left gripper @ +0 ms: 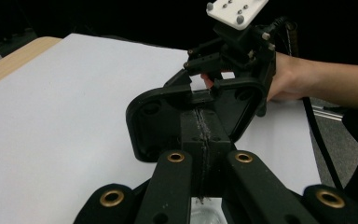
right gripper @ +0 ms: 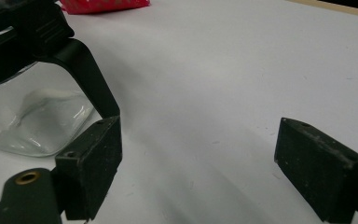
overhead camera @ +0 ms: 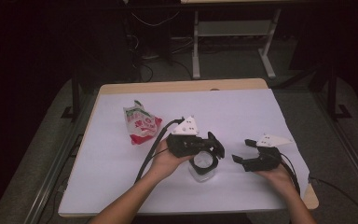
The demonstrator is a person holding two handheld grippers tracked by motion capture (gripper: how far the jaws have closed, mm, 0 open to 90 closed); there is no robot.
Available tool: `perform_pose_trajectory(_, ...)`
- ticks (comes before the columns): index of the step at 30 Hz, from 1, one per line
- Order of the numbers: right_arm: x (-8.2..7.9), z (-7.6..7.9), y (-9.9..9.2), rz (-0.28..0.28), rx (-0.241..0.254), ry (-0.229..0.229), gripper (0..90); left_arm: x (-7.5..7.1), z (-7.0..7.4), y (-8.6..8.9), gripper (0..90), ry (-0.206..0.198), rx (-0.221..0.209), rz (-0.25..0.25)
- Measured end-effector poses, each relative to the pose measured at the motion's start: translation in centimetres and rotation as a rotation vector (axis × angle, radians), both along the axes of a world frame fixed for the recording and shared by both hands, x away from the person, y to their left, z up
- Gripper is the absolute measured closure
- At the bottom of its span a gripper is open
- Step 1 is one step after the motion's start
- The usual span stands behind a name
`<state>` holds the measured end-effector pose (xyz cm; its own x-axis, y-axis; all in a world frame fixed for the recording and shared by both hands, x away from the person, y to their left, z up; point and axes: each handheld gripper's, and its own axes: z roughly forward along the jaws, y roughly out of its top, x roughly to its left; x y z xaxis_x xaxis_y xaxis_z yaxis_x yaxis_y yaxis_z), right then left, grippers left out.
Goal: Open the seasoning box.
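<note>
A: Where is the jar (overhead camera: pixel 202 164) placed?

B: It is seen standing on the white sheet (overhead camera: pixel 242 112) near the front edge, lid off, directly under the left gripper (overhead camera: pixel 216 145). A red-and-white packet (overhead camera: pixel 141 123) lies well apart at ten o'clock from it.

A: How are the tools set?

B: In the left gripper view the left jaws are pressed flat together, with nothing between them. The right gripper (overhead camera: pixel 242 151), at three o'clock from the jar, is spread wide and empty.

A: What might go wrong?

B: The jar could be knocked over if the left gripper is lowered carelessly onto its rim. It looks like smooth glass, so a pinch on one wall could let it slip. The two grippers could also be bumped together, since they are held close.
</note>
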<state>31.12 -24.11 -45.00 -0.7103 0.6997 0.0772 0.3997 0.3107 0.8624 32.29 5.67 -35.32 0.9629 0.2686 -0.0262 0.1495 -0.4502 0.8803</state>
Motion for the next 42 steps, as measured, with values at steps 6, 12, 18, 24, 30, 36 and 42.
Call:
perform_pose_trajectory(6, 0.0, 0.0, 0.0, 0.001, 0.001, -0.001, 14.5, 0.3, 0.1, -0.8, 89.7, -0.002, -0.002, -0.004)
perform_pose_trajectory(12, 0.0, 0.0, 0.0, 0.003, 0.0, -0.001, 14.6, 0.5, -0.1, -1.2, 89.8, 0.0, 0.004, -0.006)
perform_pose_trajectory(18, 0.0, 0.0, 0.0, 0.004, 0.0, 0.002, 14.6, 0.7, -0.3, -1.7, 89.7, 0.003, 0.0, -0.005)
perform_pose_trajectory(24, 0.0, 0.0, 0.1, 0.005, -0.001, 0.001, 14.6, 1.0, -0.3, -2.2, 89.7, 0.002, 0.004, -0.008)
perform_pose_trajectory(30, 0.0, 0.0, 0.0, 0.005, 0.001, -0.001, 14.5, 1.2, -0.4, -2.5, 89.7, 0.004, 0.005, -0.008)
perform_pose_trajectory(36, 0.0, 0.0, 0.0, 0.006, 0.001, -0.002, 14.6, 1.3, -0.4, -2.6, 89.7, 0.005, 0.003, -0.011)
perform_pose_trajectory(42, 0.0, 0.0, 0.0, 0.006, 0.003, -0.001, 14.6, 0.8, -0.1, -2.0, 89.7, 0.002, -0.004, -0.013)
